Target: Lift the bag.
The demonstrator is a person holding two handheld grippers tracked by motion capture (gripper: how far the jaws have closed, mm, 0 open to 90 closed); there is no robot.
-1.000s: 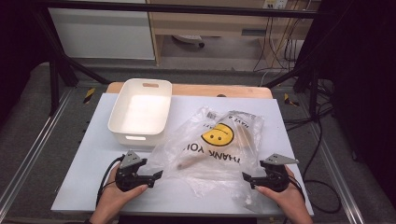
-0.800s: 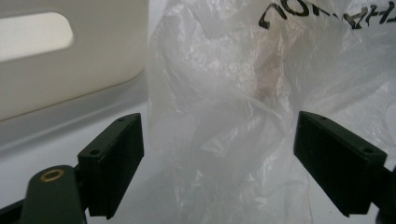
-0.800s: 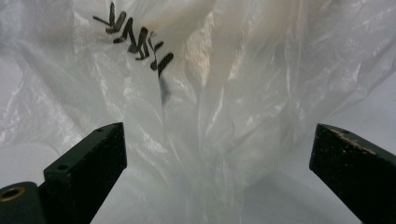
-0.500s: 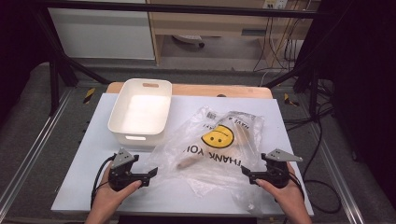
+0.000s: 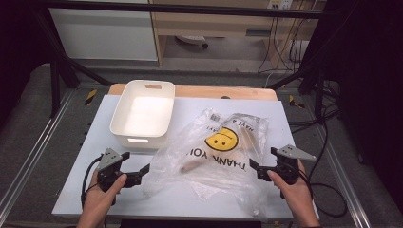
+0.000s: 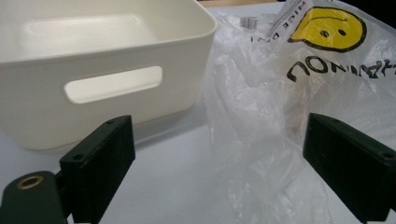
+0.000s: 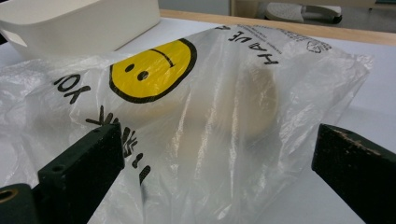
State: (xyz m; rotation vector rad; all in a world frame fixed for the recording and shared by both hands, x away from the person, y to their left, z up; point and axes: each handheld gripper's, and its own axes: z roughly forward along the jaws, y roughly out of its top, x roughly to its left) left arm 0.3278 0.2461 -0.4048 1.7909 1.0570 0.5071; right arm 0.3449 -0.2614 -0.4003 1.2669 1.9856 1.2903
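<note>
A clear plastic bag (image 5: pixel 218 152) with a yellow smiley face and black "THANK YOU" print lies crumpled on the white table (image 5: pixel 95 142). Pale tan things show through it, blurred by the film. My left gripper (image 5: pixel 136 161) hovers just off the bag's left edge. Its jaws have just been opening and now stand open, with the bag (image 6: pixel 280 93) lying ahead of them and the pads touching nothing. My right gripper (image 5: pixel 262 158) sits at the bag's right edge. It is open too, and the bag (image 7: pixel 196 93) lies ahead of its jaws, apart from them.
An empty white bin (image 5: pixel 142 114) with handle slots stands at the back left, touching the bag's left side; in the left gripper view the bin (image 6: pixel 93 60) is close ahead. A wooden strip (image 5: pixel 223 91) runs along the table's far edge. Cables (image 5: pixel 328 142) hang off the right side.
My left gripper has drawn back to the left, away from the bag's edge, and lifted a little. The right gripper has risen slightly. The bag has not moved.
</note>
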